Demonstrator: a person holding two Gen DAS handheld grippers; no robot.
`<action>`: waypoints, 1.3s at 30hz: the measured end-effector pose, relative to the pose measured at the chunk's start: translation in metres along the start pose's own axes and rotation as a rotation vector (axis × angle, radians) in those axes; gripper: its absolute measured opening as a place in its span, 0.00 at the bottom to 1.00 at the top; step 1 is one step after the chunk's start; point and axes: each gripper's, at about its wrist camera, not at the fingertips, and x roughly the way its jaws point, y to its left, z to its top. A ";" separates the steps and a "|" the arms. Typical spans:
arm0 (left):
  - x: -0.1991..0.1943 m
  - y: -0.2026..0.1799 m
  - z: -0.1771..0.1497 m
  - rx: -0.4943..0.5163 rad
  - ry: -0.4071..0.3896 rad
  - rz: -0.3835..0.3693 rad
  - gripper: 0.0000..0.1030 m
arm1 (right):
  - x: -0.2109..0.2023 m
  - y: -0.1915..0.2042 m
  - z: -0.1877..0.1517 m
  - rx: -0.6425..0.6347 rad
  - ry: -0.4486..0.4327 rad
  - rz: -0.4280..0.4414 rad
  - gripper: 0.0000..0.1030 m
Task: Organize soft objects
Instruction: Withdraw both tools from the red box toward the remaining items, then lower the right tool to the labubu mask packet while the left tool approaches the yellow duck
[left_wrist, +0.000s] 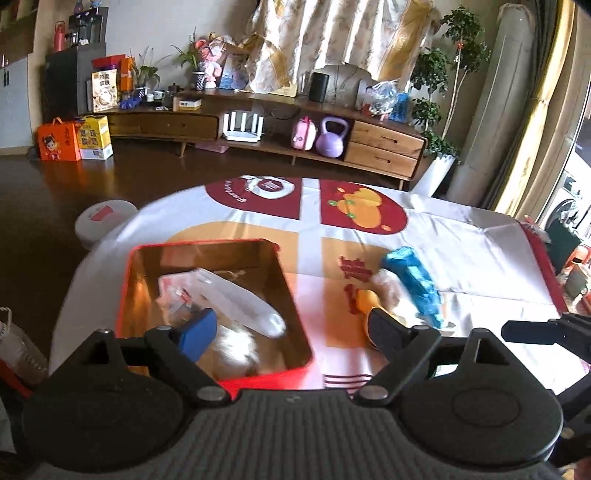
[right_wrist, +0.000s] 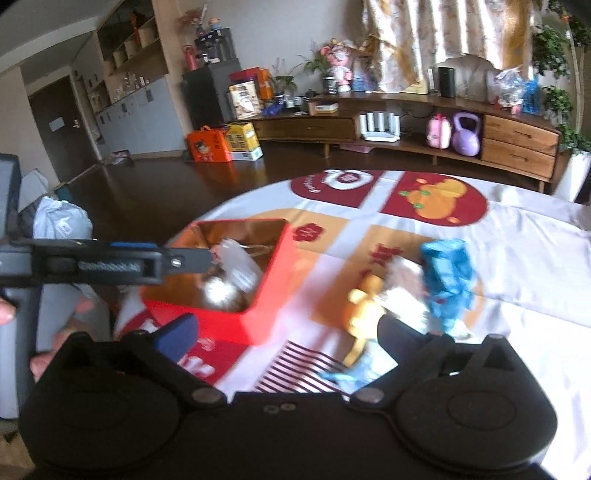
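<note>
A red box (left_wrist: 147, 254) with a gold inside stands on the table's left part; it also shows in the right wrist view (right_wrist: 273, 284). Inside it lie a clear plastic bag (left_wrist: 236, 299) and a white fluffy thing (left_wrist: 236, 345). My left gripper (left_wrist: 291, 326) is open and empty above the box's near right corner. On the cloth to the right lie a blue soft toy (left_wrist: 413, 280), an orange soft toy (left_wrist: 365, 301) and a whitish soft thing (left_wrist: 391, 288). My right gripper (right_wrist: 284, 334) is open and empty, low over the cloth just before the orange toy (right_wrist: 364, 310) and blue toy (right_wrist: 447, 280).
The table wears a white, red and orange cloth (left_wrist: 461, 236). The right gripper's finger (left_wrist: 535, 328) shows at the right edge of the left view; the left gripper's body (right_wrist: 107, 262) crosses the right view's left side. A white stool (left_wrist: 101, 221) stands left of the table.
</note>
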 end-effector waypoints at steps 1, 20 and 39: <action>0.000 -0.004 -0.003 0.002 -0.002 -0.008 0.88 | -0.004 -0.004 -0.005 -0.001 -0.002 -0.011 1.00; 0.071 -0.073 -0.010 0.065 0.104 -0.050 0.88 | 0.008 -0.067 -0.059 0.013 0.060 -0.068 0.99; 0.162 -0.095 -0.011 0.150 0.219 -0.018 0.88 | 0.077 -0.068 -0.070 -0.102 0.153 -0.047 0.80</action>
